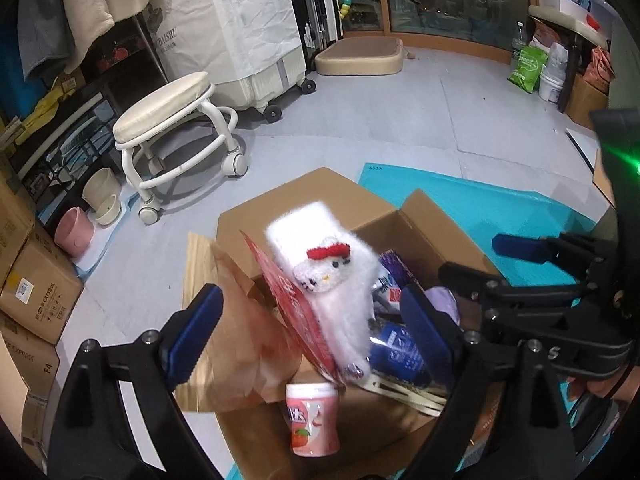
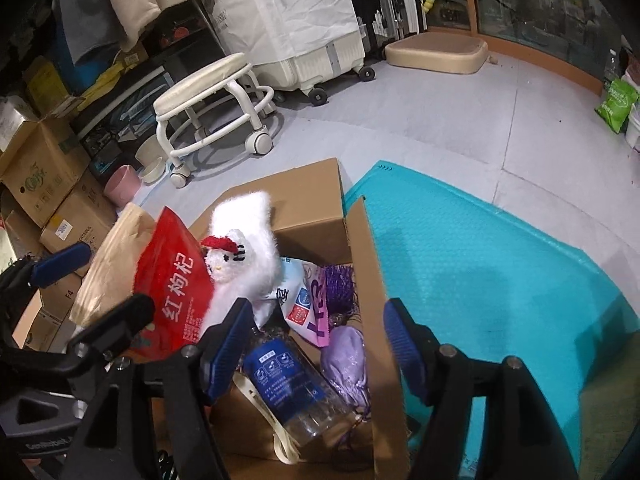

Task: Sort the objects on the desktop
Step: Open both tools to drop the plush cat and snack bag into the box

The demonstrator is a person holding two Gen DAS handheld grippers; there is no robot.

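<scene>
An open cardboard box (image 1: 424, 216) (image 2: 320, 196) holds a white fluffy cat pouch (image 1: 324, 264) (image 2: 244, 256), a red packet (image 1: 300, 312) (image 2: 172, 280), a clear bottle with a blue label (image 2: 280, 376) (image 1: 400, 356), a purple pouch (image 2: 346, 356), a white snack bag (image 2: 296, 296) and a brown paper bag (image 1: 240, 320) (image 2: 108, 264). A pink jar (image 1: 312, 420) stands at the box's near edge. My left gripper (image 1: 308, 332) is open above the box, empty. My right gripper (image 2: 316, 344) is open above the bottle and purple pouch, empty; it also shows in the left wrist view (image 1: 476, 256).
The box sits on a teal mat (image 2: 480, 272) (image 1: 480, 204) on a grey floor. A white wheeled stool (image 1: 176, 132) (image 2: 216, 108), pink and cream bowls (image 1: 76, 228), stacked cartons (image 1: 36, 288) at left, and suitcases (image 1: 256, 40) behind.
</scene>
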